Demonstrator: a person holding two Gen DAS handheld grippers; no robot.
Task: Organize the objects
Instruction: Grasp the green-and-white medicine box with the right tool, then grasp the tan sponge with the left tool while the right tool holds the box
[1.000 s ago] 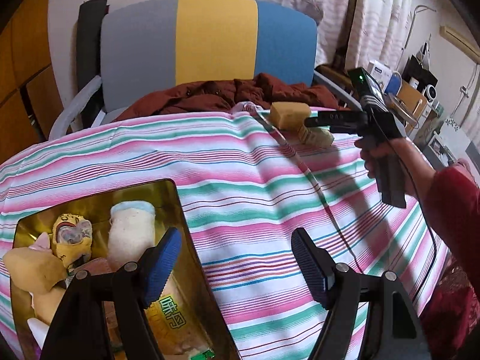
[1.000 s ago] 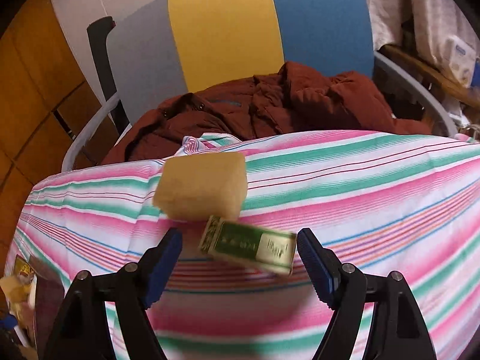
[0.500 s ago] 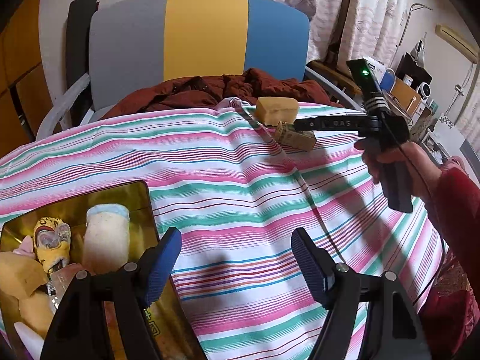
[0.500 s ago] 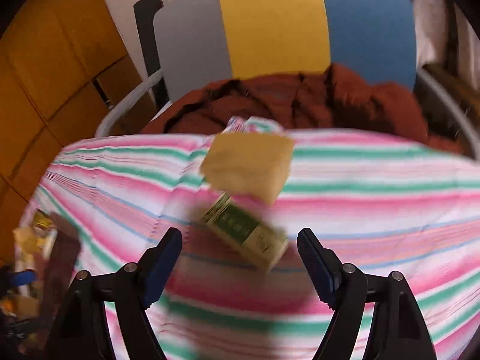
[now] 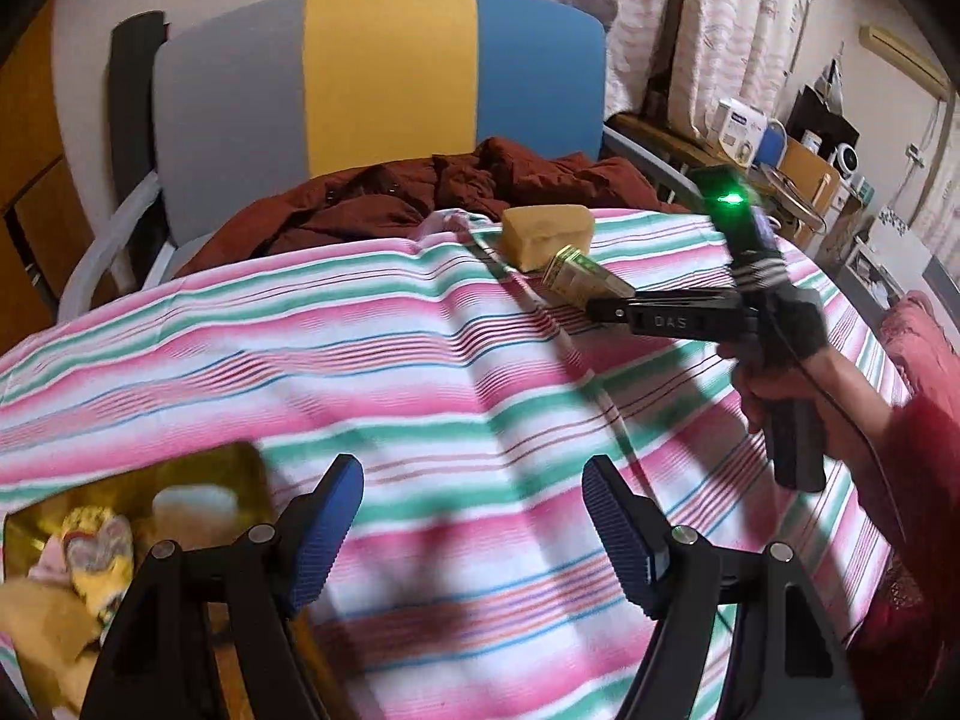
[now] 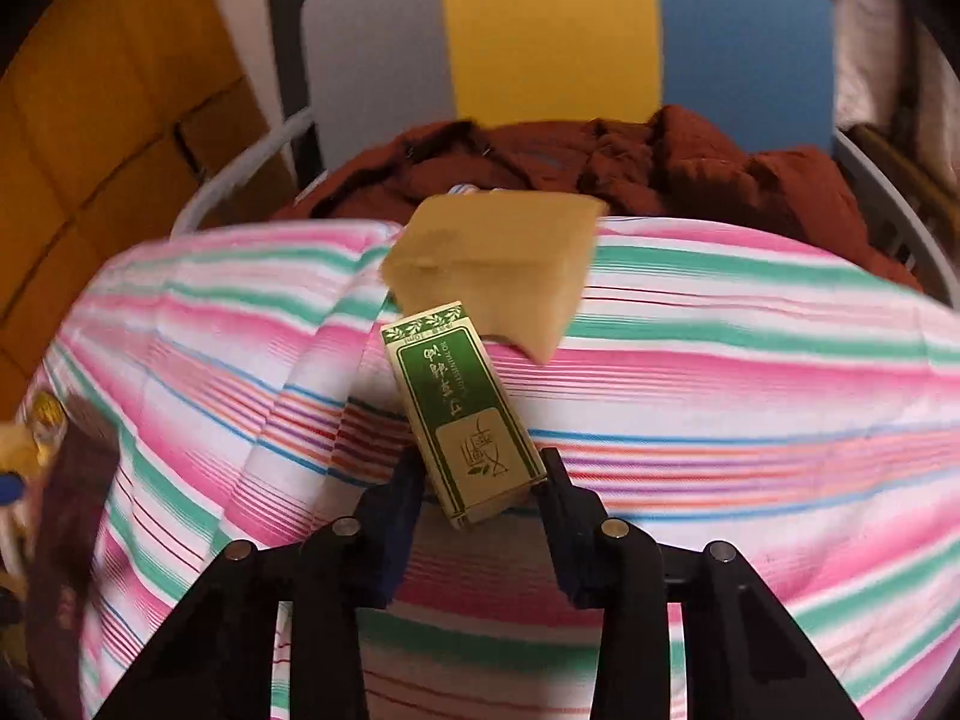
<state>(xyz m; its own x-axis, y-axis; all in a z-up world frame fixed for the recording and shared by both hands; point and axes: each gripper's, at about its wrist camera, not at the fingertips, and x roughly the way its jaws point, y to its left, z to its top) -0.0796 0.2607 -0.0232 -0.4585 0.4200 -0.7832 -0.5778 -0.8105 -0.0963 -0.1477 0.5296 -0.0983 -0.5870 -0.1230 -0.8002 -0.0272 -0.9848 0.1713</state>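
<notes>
Right claw (image 6: 483, 480) just clamped the green box (image 6: 465, 414) — tan block (image 6: 498, 264) touching behind — left claw (image 5: 474, 516) wide.

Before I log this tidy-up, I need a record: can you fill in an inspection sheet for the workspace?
Surface: striped cloth, rumpled.
Job's things: green box beside tan block; gold tin holds toys.
Clutter: red jacket behind the cloth.
Grippers: right gripper has just closed on the green box; left gripper open, empty.
Cables: black cable at right hand.
Surroundings: chair, curtains.
</notes>
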